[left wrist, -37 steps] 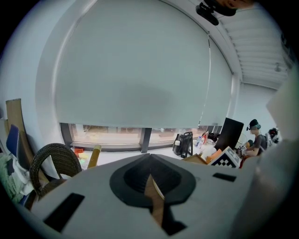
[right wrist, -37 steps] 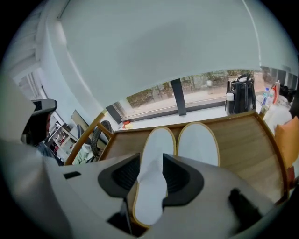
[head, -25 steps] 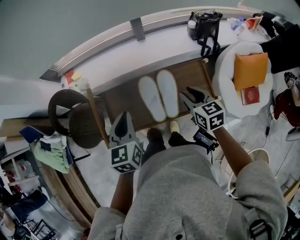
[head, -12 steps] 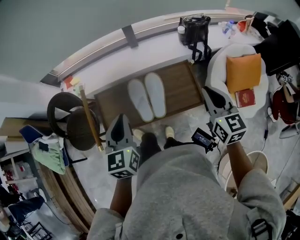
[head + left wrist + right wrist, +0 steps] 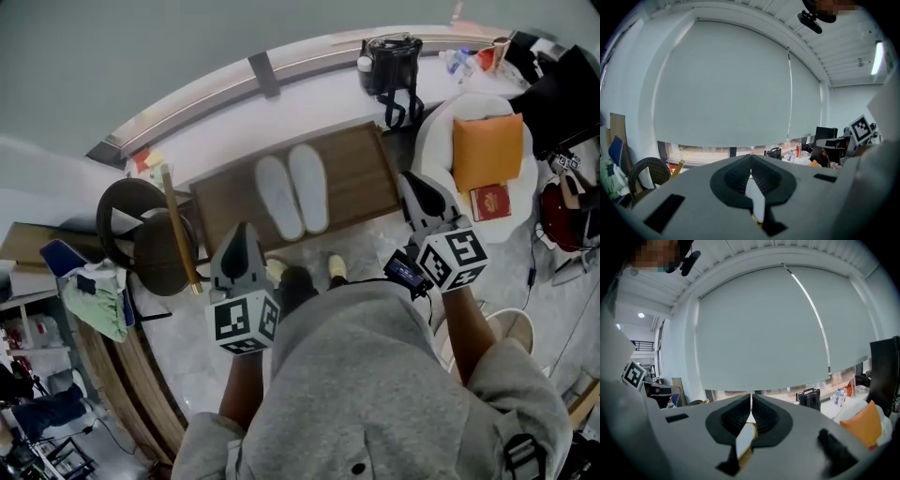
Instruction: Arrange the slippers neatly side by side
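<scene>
The left claw (image 5: pixel 243 239) is hanging clenched in the air, its two jaws meeting at the tips with nothing caught between them, as its own gripper view (image 5: pixel 750 161) is showing. The right claw (image 5: pixel 417 192) is likewise clenched and empty, its jaws having just been closing until they are standing together (image 5: pixel 751 399). Both are pointing forward and a little downward. Behind each claw a marker cube is facing up, and the person's forearms are reaching out from a grey top. Ahead of the left claw and a little to its right, and ahead and left of the right claw, the pair of white slippers (image 5: pixel 292 192) is lying on a brown mat (image 5: pixel 361 178) on the floor, the two soles side by side and touching along their inner edges, toes pointing away from the claws. Neither claw is touching them. Just right of the right claw a white armchair (image 5: pixel 448 122) is carrying an orange cushion (image 5: pixel 487 150). Left of the left claw two round dark stools (image 5: pixel 141 234) are standing with a wooden stick (image 5: pixel 178 230) lying across them. Far ahead, a black bag (image 5: pixel 389 61) is sitting on the white ledge.
</scene>
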`<move>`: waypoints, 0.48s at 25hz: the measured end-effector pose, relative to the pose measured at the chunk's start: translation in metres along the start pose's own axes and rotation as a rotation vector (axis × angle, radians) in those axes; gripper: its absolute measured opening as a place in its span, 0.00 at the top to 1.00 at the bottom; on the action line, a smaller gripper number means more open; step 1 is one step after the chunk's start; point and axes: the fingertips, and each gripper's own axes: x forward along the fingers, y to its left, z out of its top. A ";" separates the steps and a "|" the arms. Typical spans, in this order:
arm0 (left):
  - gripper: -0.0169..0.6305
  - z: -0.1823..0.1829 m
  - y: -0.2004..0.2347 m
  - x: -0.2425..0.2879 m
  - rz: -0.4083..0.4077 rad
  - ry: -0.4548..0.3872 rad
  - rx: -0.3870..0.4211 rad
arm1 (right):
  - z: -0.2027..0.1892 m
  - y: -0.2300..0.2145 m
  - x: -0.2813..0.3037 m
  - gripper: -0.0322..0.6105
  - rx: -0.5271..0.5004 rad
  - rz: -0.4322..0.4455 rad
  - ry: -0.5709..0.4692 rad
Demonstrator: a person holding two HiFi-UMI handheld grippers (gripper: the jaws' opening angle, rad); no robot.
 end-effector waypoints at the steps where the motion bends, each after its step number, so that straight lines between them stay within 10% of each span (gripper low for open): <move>1: 0.95 0.000 0.000 0.000 0.003 -0.001 -0.001 | 0.001 0.000 0.001 0.90 0.001 0.003 -0.005; 12: 0.95 0.000 -0.003 -0.003 0.036 -0.023 -0.007 | 0.002 0.003 0.004 0.90 -0.005 0.040 -0.023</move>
